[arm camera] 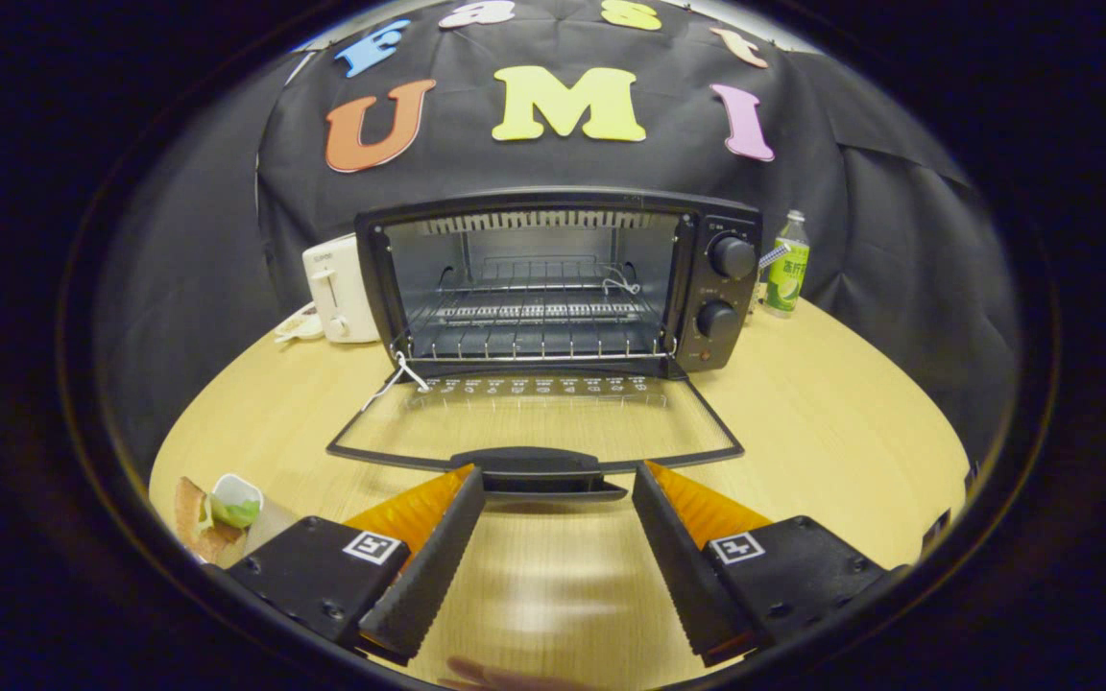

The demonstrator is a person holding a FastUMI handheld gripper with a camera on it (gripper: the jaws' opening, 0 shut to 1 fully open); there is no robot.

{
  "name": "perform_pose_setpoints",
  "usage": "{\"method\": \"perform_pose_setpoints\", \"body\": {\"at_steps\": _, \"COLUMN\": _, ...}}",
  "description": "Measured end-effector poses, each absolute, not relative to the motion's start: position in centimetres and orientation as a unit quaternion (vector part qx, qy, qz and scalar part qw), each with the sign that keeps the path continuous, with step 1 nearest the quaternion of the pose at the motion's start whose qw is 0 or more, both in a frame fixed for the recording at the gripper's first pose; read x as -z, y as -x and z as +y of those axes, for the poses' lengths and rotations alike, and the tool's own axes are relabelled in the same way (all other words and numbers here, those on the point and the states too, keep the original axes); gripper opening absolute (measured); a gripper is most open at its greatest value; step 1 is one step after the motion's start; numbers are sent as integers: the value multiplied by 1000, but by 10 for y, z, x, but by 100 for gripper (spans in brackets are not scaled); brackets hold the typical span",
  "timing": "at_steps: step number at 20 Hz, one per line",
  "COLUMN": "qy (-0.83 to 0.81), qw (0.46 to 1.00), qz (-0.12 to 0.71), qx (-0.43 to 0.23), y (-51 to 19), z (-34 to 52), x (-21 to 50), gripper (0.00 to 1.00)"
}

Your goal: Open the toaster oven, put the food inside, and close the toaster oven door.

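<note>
So the toaster oven (563, 278) sits in the middle of the wooden table (831, 422), and its glass door (534, 427) is already folded all the way down flat, handle (539, 464) pointing at us. Inside we can see one wire rack (534, 331), bare so far. Our gripper (558, 489) has its fingers spread wide with nothing between them, tips sitting just short of the door handle, one on each side of it.

The food (217, 513) looks like a sandwich with something green on it, lying off to the left next to the left finger, well apart from the oven. That's what we reckon comes next.

What could go sideways: the lowered door lies between us and the rack, so carrying the food in low could bump the handle or drag on the glass. The sandwich also looks soft and layered, so a hard squeeze might squash it or shed the filling.

Count: one toaster oven with two knobs (733, 257), one white pop-up toaster (340, 288) to its left, one green bottle (787, 269) to its right, one piece of food.
</note>
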State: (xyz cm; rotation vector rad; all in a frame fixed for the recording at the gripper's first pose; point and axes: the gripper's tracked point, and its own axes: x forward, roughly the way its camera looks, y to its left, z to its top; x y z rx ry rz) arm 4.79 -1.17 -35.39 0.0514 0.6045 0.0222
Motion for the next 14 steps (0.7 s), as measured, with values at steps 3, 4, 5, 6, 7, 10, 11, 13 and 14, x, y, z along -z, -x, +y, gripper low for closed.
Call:
{"method": "perform_pose_setpoints", "body": {"at_steps": 3, "qy": -36, "qw": 951, "qz": 306, "qx": -32, "y": -40, "z": -9, "x": 347, "gripper": 100}}
{"method": "perform_pose_setpoints", "body": {"at_steps": 4, "qy": -39, "qw": 949, "qz": 310, "qx": -43, "y": -34, "z": -7, "x": 341, "gripper": 100}}
{"method": "perform_pose_setpoints", "body": {"at_steps": 5, "qy": -45, "qw": 948, "qz": 311, "qx": -56, "y": -30, "z": -6, "x": 332, "gripper": 100}}
{"method": "perform_pose_setpoints", "body": {"at_steps": 6, "qy": -58, "qw": 944, "qz": 315, "qx": -73, "y": -24, "z": -2, "x": 325, "gripper": 100}}
{"method": "perform_pose_setpoints", "body": {"at_steps": 7, "qy": -75, "qw": 938, "qz": 323, "qx": -101, "y": -19, "z": 7, "x": 317, "gripper": 100}}
{"method": "perform_pose_setpoints", "body": {"at_steps": 10, "qy": -105, "qw": 915, "qz": 351, "qx": -168, "y": -8, "z": 23, "x": 294, "gripper": 97}}
{"method": "perform_pose_setpoints", "body": {"at_steps": 11, "qy": -112, "qw": 906, "qz": 362, "qx": -189, "y": -3, "z": 30, "x": 288, "gripper": 98}}
{"method": "perform_pose_setpoints", "body": {"at_steps": 13, "qy": -136, "qw": 882, "qz": 386, "qx": -236, "y": 9, "z": 50, "x": 277, "gripper": 97}}
{"method": "perform_pose_setpoints", "body": {"at_steps": 14, "qy": -150, "qw": 866, "qz": 403, "qx": -254, "y": 17, "z": 59, "x": 275, "gripper": 96}}
